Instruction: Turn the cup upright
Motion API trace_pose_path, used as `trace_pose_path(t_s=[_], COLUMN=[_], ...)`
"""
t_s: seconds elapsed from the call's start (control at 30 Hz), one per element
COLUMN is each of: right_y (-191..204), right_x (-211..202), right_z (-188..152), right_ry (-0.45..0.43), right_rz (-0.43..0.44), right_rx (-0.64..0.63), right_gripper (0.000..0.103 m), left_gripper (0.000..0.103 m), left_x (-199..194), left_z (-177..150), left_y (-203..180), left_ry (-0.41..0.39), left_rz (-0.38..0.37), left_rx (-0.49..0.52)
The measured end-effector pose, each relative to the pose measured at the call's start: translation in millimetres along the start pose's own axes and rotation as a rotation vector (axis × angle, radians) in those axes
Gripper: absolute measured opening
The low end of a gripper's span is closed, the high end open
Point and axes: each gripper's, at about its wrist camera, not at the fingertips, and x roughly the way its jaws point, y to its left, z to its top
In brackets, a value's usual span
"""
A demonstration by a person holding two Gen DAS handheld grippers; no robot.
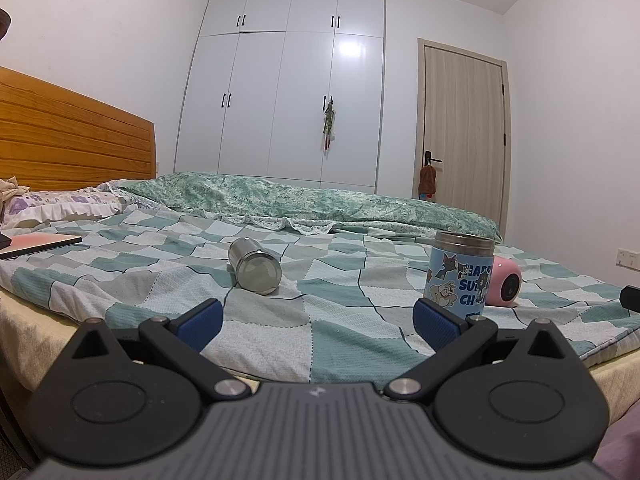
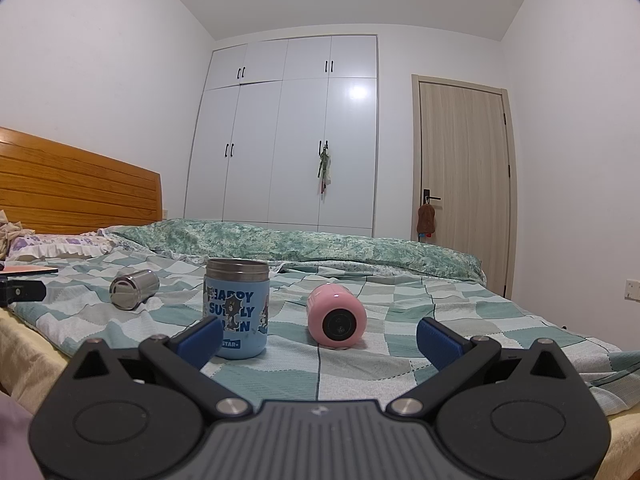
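From my remote seat, both tools sit low at the near edge of the bed, which is covered by a checked teal, grey and white quilted sheet. My left hand-held gripper has its blue-padded jaws spread wide with nothing between them, and my right hand-held gripper is likewise spread and empty.

Between the left tool and the small bare stainless-steel cup there is only flat sheet. The steel cup lies on its side, well apart from the others, its long axis running away from me and slightly leftward, its flat round end facing the left camera (I cannot tell whether that end is base or lid).

The pale blue cartoon-printed steel-rimmed cup stands upright just beyond the right tool's left finger. To its right, near but apart, the pink cylindrical cup lies on its side, its dark circular end pointing toward the right camera, long axis running away toward the rumpled green floral duvet at the far side.

A flat pink-covered book rests near the bed's left edge, below the slatted wooden headboard.
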Motion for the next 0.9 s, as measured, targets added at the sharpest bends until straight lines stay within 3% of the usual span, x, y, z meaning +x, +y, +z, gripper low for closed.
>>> trace_pose_path(t_s=[0.9], right_y=[3.8], right_x=[3.0], right_z=[-1.5], right_ry=[-0.003], right_rz=[0.011], right_rx=[-0.001], right_gripper=[0.103], left_gripper=[0.103], left_x=[0.2], left_z=[0.1], left_y=[0.2], left_ry=[0.0], left_rz=[0.001], left_rx=[-0.003])
